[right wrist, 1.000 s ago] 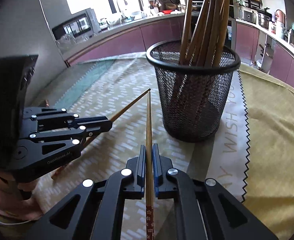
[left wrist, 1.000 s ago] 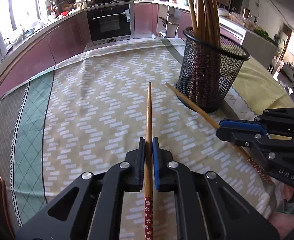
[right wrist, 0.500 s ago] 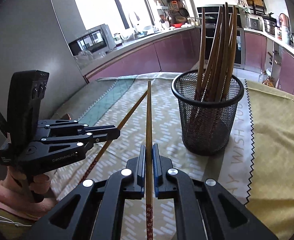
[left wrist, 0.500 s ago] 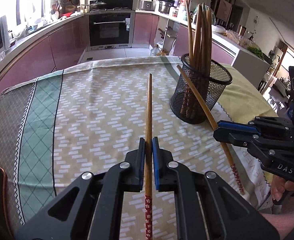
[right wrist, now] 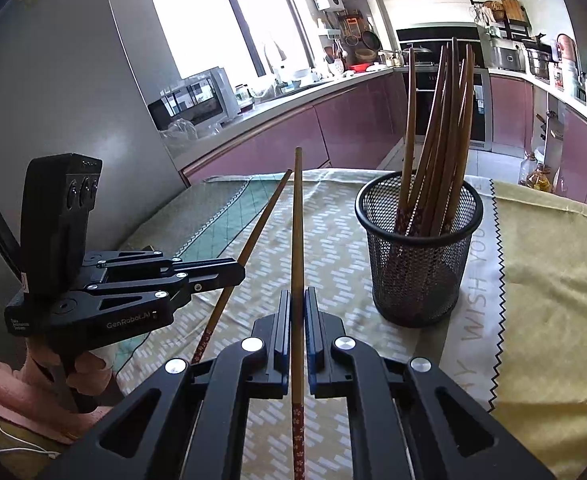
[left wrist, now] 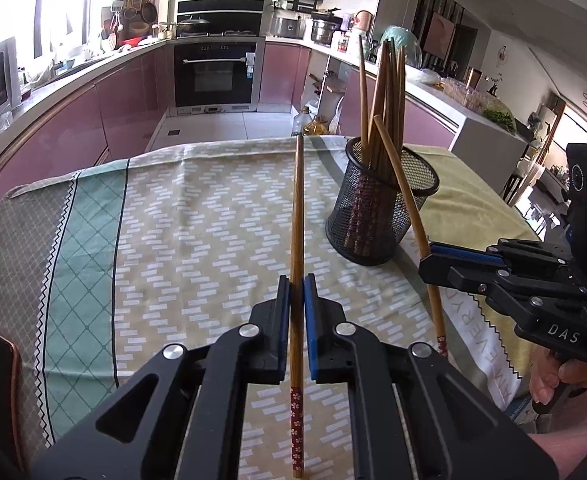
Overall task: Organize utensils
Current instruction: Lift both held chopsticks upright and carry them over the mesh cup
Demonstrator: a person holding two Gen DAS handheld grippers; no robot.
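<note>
Left tongs (left wrist: 296,280) clamped tight on a wooden chopstick (left wrist: 296,216), pads pressing both sides of the shaft. Its thin tip points away toward the far edge of the tabletop (left wrist: 173,216); its red flower-patterned end sticks out back past the pads toward the camera. This stick is lifted clear of the cloth, not touching anything but the pads.

Right tongs (right wrist: 296,296) likewise closed on a second chopstick (right wrist: 297,220), same orientation: plain tip forward, red patterned end to the rear. In the left wrist view the right tongs (left wrist: 427,258) come in from the right edge, their stick slanting up across the front of the mesh holder (left wrist: 377,216); whether it touches the rim cannot be told. In the right wrist view the left tongs (right wrist: 239,270) sit at the left with their stick angled alongside, the two tips near each other but apart.

Black mesh holder (right wrist: 417,256) stands upright on the tabletop, right of both held sticks, on the seam between the patterned cloth (right wrist: 333,248) and a yellow cloth (right wrist: 549,280). A bundle of chopsticks (right wrist: 437,120) already stands in it, patterned ends down, leaning against the rim.

A hand (right wrist: 81,372) grips the left handle; fingers (left wrist: 549,384) show under the right one.
</note>
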